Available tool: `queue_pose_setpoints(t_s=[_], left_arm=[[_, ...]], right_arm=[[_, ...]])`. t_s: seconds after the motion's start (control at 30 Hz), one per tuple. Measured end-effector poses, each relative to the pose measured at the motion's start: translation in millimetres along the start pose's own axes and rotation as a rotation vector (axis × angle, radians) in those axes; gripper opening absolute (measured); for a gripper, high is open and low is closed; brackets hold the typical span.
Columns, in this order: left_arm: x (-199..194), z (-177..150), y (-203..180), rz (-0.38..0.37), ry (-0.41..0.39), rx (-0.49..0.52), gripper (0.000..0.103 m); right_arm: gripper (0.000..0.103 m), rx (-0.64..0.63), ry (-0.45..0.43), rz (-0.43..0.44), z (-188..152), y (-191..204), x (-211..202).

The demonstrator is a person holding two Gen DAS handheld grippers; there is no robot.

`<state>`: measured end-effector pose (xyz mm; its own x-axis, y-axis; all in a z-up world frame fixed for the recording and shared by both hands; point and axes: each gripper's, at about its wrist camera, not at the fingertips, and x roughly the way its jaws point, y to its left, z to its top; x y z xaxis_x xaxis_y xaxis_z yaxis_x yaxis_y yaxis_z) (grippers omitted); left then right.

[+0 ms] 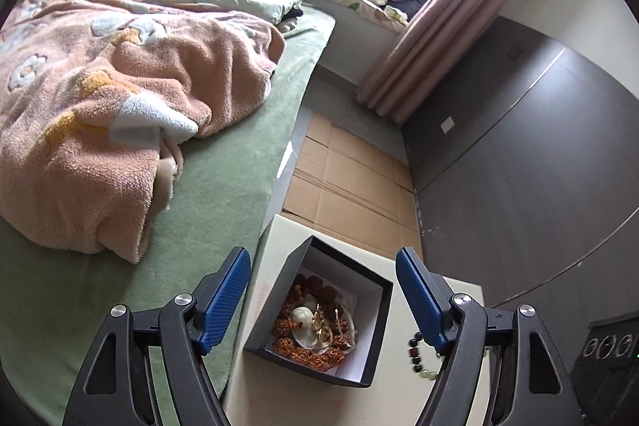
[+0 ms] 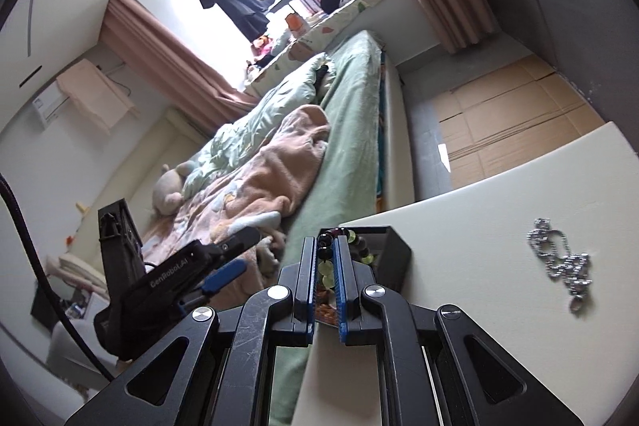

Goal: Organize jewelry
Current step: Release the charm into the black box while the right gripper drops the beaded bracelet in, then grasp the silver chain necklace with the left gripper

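Observation:
A black square jewelry box (image 1: pixel 375 330) stands open on a cream foam table (image 1: pixel 279 246). Inside lie brown seed-bead bracelets (image 1: pixel 315 286), a white shell piece (image 1: pixel 301 318) and gold pieces. My left gripper (image 1: pixel 323 266) is open and empty above the box. My right gripper (image 2: pixel 325 246) is shut on a bracelet of black and pale green beads (image 2: pixel 327 266), held above the box (image 2: pixel 395 258). Part of that bracelet shows in the left wrist view (image 1: pixel 417 354) beside the right finger. A silver chain (image 2: pixel 559 258) lies on the table (image 2: pixel 479 226) to the right.
A bed with a green sheet (image 1: pixel 223 186) and a peach blanket (image 1: pixel 100 130) adjoins the table's left side. Flattened cardboard (image 1: pixel 347 178) covers the floor beyond. A dark wall panel (image 1: pixel 519 166) stands to the right. The left gripper shows in the right wrist view (image 2: pixel 227 270).

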<state>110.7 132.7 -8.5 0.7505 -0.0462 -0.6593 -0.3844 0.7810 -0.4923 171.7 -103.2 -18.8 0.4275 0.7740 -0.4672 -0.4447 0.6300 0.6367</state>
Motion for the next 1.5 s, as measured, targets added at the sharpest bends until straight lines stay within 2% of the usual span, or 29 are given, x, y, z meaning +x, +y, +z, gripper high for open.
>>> queue_pose_setpoints(t_s=[0.1,0.17,0.2,0.23,0.27,0.3,0.4,0.53,0.83,0.97,1.0,1.03,1.07,1.23,1.37,1.5], left_arm=[[-1,3,1,0.004,-0.008,0.002,0.076],[-2,4,1,0.006,-0.010,0.001,0.076],[-2,4,1,0.007,-0.008,0.001,0.076],[-1,3,1,0.006,-0.006,0.003,0.076],[-1,2,0,0.004,-0.003,0.008,0.076],[-1,1,-2,0.004,-0.001,0.010,0.076],[0,-3,-7,-0.006,0.007,0.016,0.076],[3,-11,-23,-0.015,0.015,0.054,0.076],[16,-40,-74,-0.058,0.062,0.169,0.076],[27,-55,-98,-0.072,0.089,0.220,0.076],[31,-59,-104,-0.076,0.097,0.235,0.076],[34,-63,-110,-0.078,0.105,0.248,0.076],[39,-68,-118,-0.081,0.118,0.269,0.076],[61,-95,-149,-0.099,0.180,0.346,0.076],[80,-114,-169,-0.110,0.232,0.418,0.076],[101,-129,-180,-0.100,0.274,0.444,0.076]], right_arm=[[0.009,0.006,-0.005,0.027,-1,7,13],[0.013,-0.014,0.012,0.005,-3,12,25],[0.021,-0.023,0.042,-0.021,-3,12,30],[0.049,-0.022,0.076,-0.052,-4,9,35],[0.068,-0.002,0.078,-0.077,-5,2,32],[0.071,0.027,0.057,-0.087,-5,-5,27],[0.071,0.085,0.038,-0.104,-1,-24,9],[0.071,0.101,-0.054,-0.204,0,-39,-30],[0.071,0.154,-0.110,-0.300,5,-76,-98],[0.074,0.186,-0.099,-0.329,7,-93,-116],[0.078,0.198,-0.094,-0.332,7,-97,-120],[0.087,0.213,-0.093,-0.337,7,-102,-125],[0.093,0.224,-0.096,-0.338,6,-107,-129],[0.093,0.286,-0.061,-0.354,5,-131,-138],[0.093,0.325,-0.037,-0.415,2,-150,-145],[0.093,0.352,-0.039,-0.479,3,-167,-156]])
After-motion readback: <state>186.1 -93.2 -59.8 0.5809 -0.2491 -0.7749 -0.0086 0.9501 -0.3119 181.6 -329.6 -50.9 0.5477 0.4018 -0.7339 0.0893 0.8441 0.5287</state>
